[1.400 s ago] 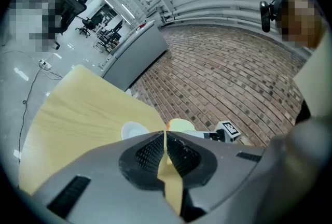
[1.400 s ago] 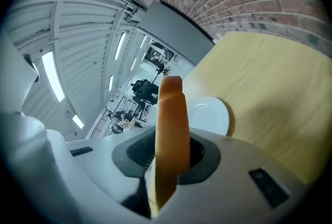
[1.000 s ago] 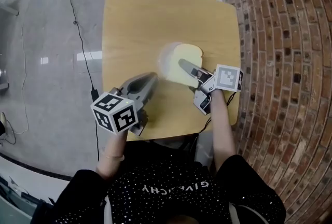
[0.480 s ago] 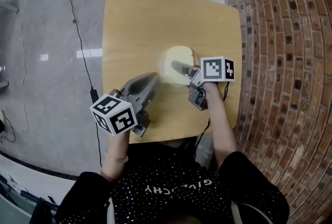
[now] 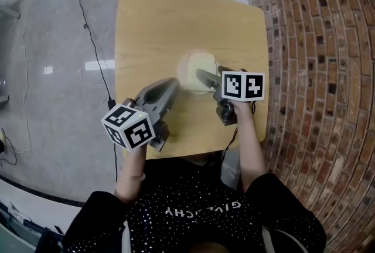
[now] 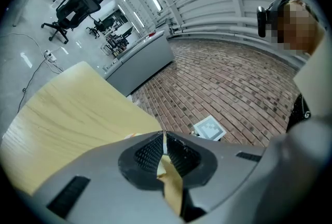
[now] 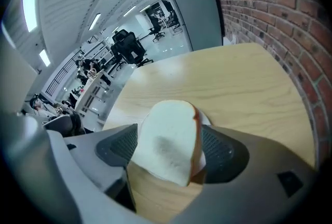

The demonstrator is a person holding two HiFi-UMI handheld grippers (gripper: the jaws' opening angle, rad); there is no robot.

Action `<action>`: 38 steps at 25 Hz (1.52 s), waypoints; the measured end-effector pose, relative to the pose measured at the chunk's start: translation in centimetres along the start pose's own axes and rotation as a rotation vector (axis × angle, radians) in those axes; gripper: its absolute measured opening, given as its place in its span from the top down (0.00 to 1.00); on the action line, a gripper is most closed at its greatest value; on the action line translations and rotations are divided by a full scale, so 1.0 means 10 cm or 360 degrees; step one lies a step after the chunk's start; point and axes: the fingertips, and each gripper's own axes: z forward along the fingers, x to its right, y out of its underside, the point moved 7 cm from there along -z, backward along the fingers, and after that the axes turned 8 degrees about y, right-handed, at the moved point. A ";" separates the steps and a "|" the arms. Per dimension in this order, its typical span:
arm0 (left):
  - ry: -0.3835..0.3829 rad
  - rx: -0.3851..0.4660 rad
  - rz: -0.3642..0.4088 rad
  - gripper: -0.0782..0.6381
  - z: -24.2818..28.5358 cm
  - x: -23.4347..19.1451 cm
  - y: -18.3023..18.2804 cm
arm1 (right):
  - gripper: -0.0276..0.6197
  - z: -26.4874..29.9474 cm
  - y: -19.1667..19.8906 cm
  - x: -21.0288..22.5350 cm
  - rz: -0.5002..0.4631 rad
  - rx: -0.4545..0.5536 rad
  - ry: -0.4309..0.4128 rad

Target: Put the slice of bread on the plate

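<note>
The slice of bread stands between the two pads of the right tool, a grey smudge on its white face, and it sits over the plate; we cannot tell whether it lies flat. This tool's jaws are opening and the pads no longer press the bread, so it is released. From the head view the right tool tilts steeply down from the right hand, with its marker cube at the hand end. The left tool is clenched on nothing, pads together, and points nearly level across the surface, tips near the plate's rim, to the left of the right tool. Behind it sits its own marker cube. A brick wall stands right of the right tool, and a cable runs over the floor left of the left tool. The black shirt beneath both tools shows "GIVENCHY", upside down to us.
</note>
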 end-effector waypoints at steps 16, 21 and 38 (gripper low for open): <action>0.0035 -0.0220 0.0448 0.87 -0.04 0.72 0.23 | 0.40 -1.23 0.98 -0.52 0.0030 0.0920 -0.0056; 0.0045 -0.0188 0.0588 0.87 -0.41 1.08 0.37 | 0.60 -1.62 1.37 -0.82 0.0065 0.1192 0.0004; 0.0160 -0.0202 0.0881 0.87 -1.21 1.72 0.86 | 0.94 -2.29 2.37 -1.53 0.0098 0.1541 0.0293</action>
